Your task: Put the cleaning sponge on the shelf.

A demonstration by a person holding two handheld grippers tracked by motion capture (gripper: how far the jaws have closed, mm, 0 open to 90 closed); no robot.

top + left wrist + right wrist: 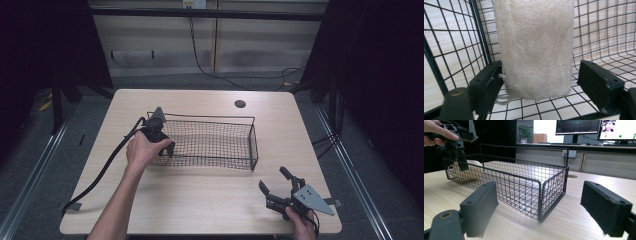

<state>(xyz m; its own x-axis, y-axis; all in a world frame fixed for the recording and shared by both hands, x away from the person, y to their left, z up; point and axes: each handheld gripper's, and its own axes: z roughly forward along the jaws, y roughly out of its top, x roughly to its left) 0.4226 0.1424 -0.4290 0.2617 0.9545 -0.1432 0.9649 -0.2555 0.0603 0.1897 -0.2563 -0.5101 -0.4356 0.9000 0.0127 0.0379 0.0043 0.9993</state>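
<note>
A pale wooden desk (200,200) carries a black wire basket (215,142), and at the basket's left end lies a cream fuzzy cloth roll (534,47) on the mesh floor against the end wall. The left tool (162,145) reaches down into that end, jaws spread to either side of the roll, the right pad clear of it. The right tool (277,187) rests near the desk's front right corner, well apart from the basket, jaws wide with nothing between.

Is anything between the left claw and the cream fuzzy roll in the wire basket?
Nothing visible. The left claw is open around the cream fuzzy roll inside the wire basket, with a gap at the right pad.
</note>
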